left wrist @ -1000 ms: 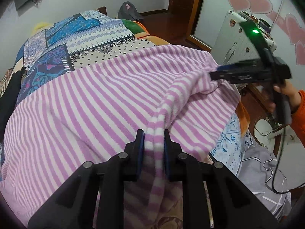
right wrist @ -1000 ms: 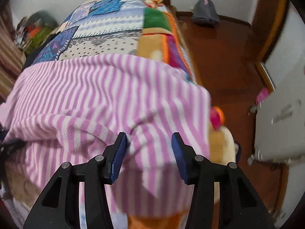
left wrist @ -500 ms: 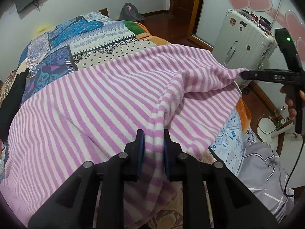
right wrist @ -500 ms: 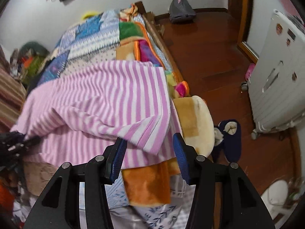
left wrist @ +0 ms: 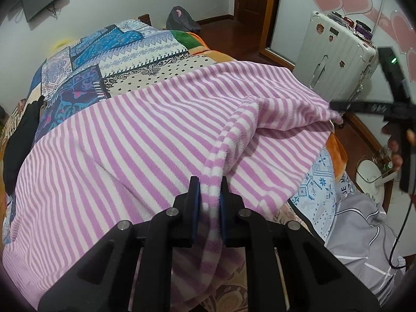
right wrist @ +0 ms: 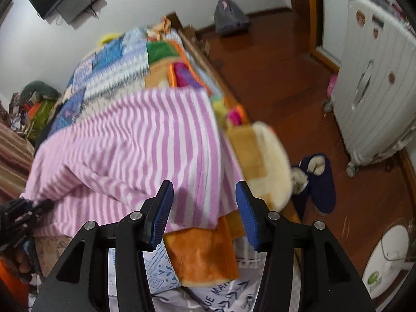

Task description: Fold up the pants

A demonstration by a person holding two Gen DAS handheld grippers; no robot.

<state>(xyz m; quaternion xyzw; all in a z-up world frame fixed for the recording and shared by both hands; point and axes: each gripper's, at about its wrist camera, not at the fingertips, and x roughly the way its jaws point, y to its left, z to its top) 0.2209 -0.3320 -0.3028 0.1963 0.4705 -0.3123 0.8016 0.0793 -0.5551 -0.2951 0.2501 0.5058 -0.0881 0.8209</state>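
A bed (left wrist: 135, 52) under a patchwork quilt carries the pink-striped pants (left wrist: 117, 140), spread across it. In the left wrist view, the left gripper (left wrist: 210, 195) is closing on a bunched fold of the pants, pads pressing it. In the right wrist view, the right gripper (right wrist: 204, 208) stands partly open, gripping nothing, above the pants' edge.

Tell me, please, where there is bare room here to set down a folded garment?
The patchwork quilt beyond the striped pants looks bare toward its far end. The wooden floor between the backpack and the suitcase is open too. Nearer, it is crowded: orange blanket, grey clothing, and slippers on the floor.
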